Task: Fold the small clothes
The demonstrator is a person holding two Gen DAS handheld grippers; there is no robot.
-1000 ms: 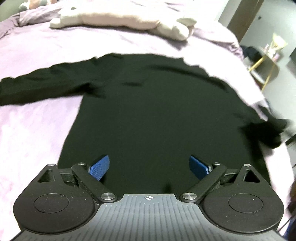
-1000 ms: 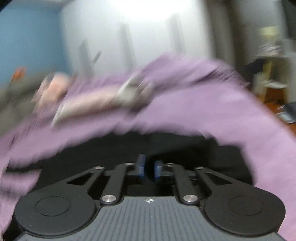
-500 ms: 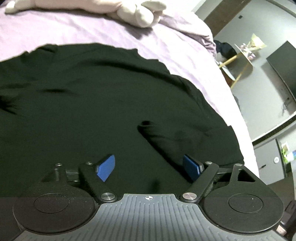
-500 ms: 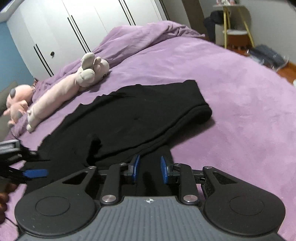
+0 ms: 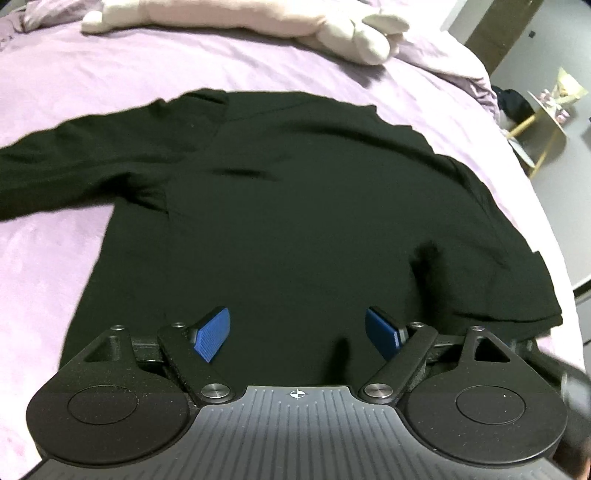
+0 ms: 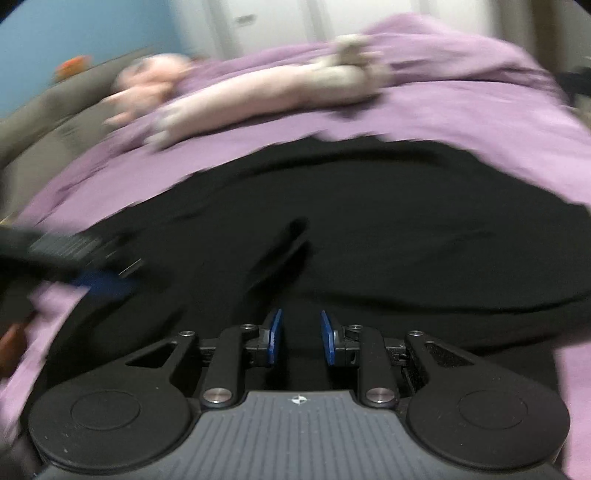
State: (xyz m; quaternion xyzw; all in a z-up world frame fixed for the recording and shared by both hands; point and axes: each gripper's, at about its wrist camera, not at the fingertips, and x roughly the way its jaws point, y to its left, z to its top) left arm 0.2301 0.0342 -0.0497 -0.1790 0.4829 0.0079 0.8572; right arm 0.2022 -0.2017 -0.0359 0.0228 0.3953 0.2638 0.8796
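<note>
Because the black long-sleeved top [image 5: 303,221] lies limp on the purple bedspread [image 5: 74,88], it should fold easily but slump, so its hem corners or the outstretched sleeve [image 5: 66,166] look like the best holds. The left gripper [image 5: 298,334] hovers wide open and empty. The right gripper [image 6: 301,338] stands narrowly parted, gripping nothing. Only the left view shows that sleeve sharply; the right view is blurred.

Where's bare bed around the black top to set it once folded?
Bare purple bedspread lies below the outstretched sleeve, left of the black long-sleeved top; another strip separates its collar from the long pale plush toy. The right edge is crowded.
</note>
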